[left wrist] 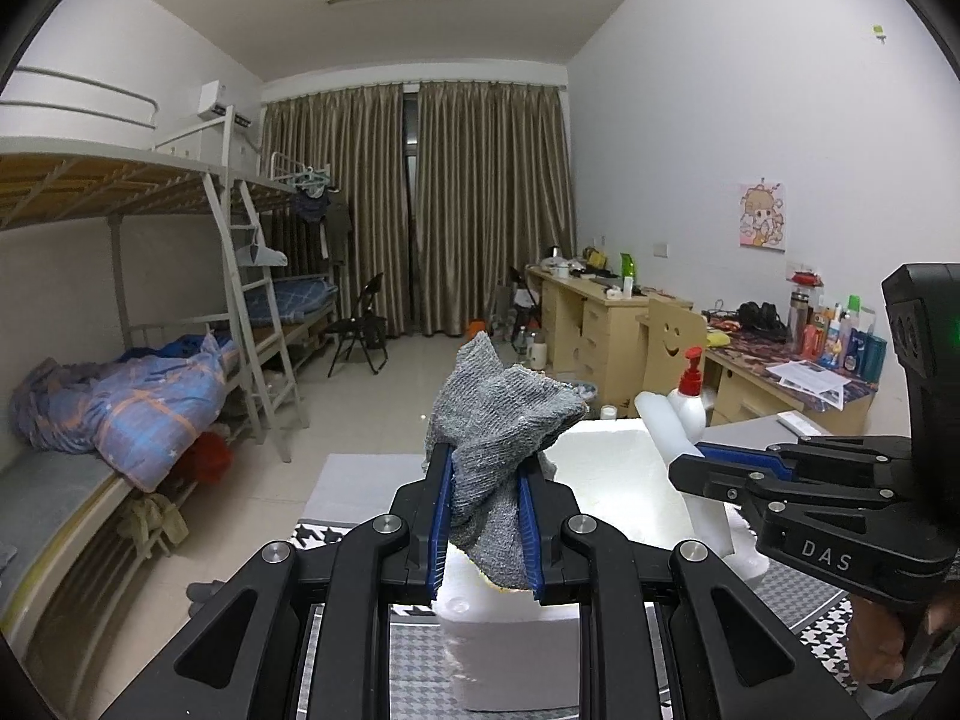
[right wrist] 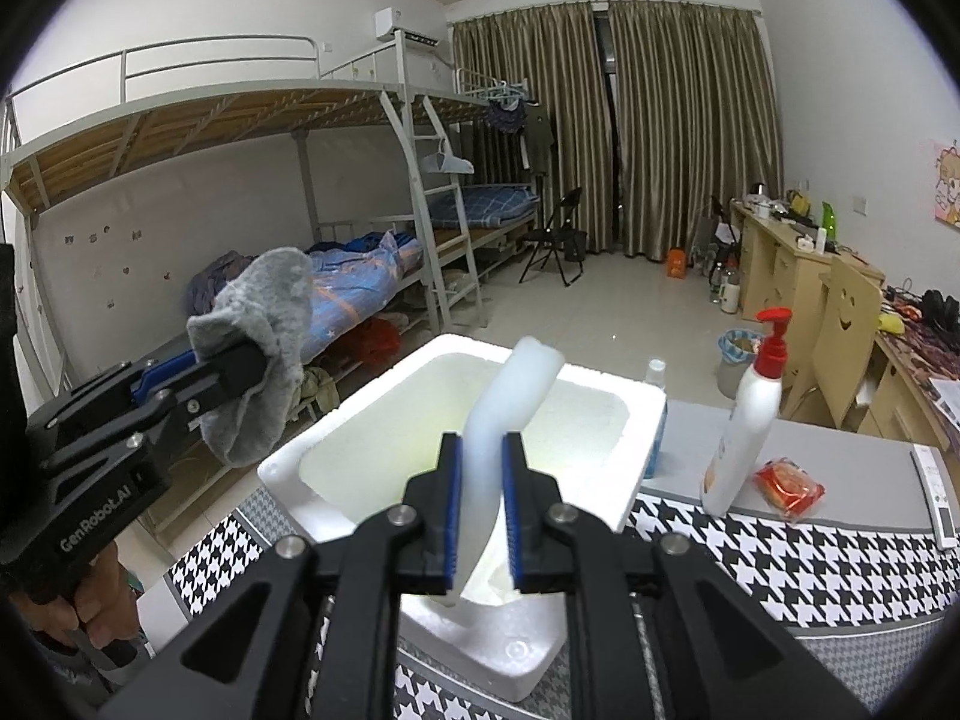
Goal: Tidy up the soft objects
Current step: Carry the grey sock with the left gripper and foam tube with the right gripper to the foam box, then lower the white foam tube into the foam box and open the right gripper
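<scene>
My left gripper (left wrist: 483, 462) is shut on a grey knitted cloth (left wrist: 510, 408), which bunches up above the blue pads. In the right wrist view that gripper (right wrist: 252, 360) hangs left of the box with the cloth (right wrist: 264, 312) drooping from it. My right gripper (right wrist: 482, 450) is shut on a white bent foam tube (right wrist: 528, 372), held over the open white foam box (right wrist: 288, 468). The left wrist view shows the right gripper (left wrist: 684, 462) coming in from the right with the tube (left wrist: 660, 420) above the box (left wrist: 618, 456). A hand shows behind each gripper.
The box sits on a table with a houndstooth cloth (right wrist: 780, 564). Right of the box stand a white pump bottle with a red top (right wrist: 744, 426), a small blue-labelled bottle (right wrist: 657, 414), a red packet (right wrist: 787, 487) and a remote (right wrist: 936, 492). Bunk beds (right wrist: 360, 276) line the left wall.
</scene>
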`<state>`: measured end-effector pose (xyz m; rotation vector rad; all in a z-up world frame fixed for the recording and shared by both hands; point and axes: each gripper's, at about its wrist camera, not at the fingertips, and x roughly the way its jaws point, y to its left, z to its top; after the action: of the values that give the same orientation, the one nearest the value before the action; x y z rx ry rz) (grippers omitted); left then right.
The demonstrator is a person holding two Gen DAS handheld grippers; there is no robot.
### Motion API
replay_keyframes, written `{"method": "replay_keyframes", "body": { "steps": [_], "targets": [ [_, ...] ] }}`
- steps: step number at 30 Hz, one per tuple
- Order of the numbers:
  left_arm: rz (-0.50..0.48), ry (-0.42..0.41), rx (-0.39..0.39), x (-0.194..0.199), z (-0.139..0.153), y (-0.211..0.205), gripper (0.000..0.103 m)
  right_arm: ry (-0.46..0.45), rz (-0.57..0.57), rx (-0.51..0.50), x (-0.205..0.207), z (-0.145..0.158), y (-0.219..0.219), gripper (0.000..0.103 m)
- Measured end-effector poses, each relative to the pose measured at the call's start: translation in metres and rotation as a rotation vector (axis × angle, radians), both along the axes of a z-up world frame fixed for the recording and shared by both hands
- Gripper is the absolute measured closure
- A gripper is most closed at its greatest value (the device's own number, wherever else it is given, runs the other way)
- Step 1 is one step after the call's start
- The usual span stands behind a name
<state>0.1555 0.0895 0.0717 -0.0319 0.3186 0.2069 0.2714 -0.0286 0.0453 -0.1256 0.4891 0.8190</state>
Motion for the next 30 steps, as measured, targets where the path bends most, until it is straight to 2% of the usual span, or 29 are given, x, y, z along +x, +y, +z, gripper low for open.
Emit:
{"method": "replay_keyframes", "body": {
  "steps": [5,7,15,18,20,21,22,27,30],
  "targets": [
    [0.014,-0.002,-0.003,-0.002,-0.001,0.002,0.082,0.007,0.008,-0.005,0.002,-0.002,0.003,0.087],
    [0.016,-0.003,-0.003,-0.003,-0.001,0.002,0.082,0.01,0.009,-0.01,0.003,-0.003,0.005,0.083],
    [0.028,-0.009,-0.008,-0.005,-0.001,0.004,0.082,0.019,0.017,-0.029,0.008,-0.005,0.016,0.083],
    [0.033,-0.011,-0.012,-0.005,-0.001,0.006,0.082,0.007,0.017,-0.032,0.008,-0.006,0.019,0.068],
    [0.034,-0.012,-0.014,-0.005,-0.001,0.008,0.082,0.011,0.019,-0.032,0.009,-0.007,0.02,0.054],
    [0.034,-0.011,-0.014,-0.006,-0.001,0.008,0.082,0.016,0.024,-0.028,0.01,-0.007,0.02,0.041],
    [0.033,-0.011,-0.014,-0.006,-0.001,0.009,0.082,0.017,0.027,-0.021,0.01,-0.007,0.019,0.037],
    [0.029,-0.011,-0.018,-0.005,-0.002,0.007,0.082,0.005,0.021,-0.018,0.008,-0.005,0.018,0.036],
    [0.025,-0.009,-0.015,-0.004,-0.002,0.007,0.082,-0.002,0.023,-0.015,0.006,-0.005,0.017,0.027]
  ]
}}
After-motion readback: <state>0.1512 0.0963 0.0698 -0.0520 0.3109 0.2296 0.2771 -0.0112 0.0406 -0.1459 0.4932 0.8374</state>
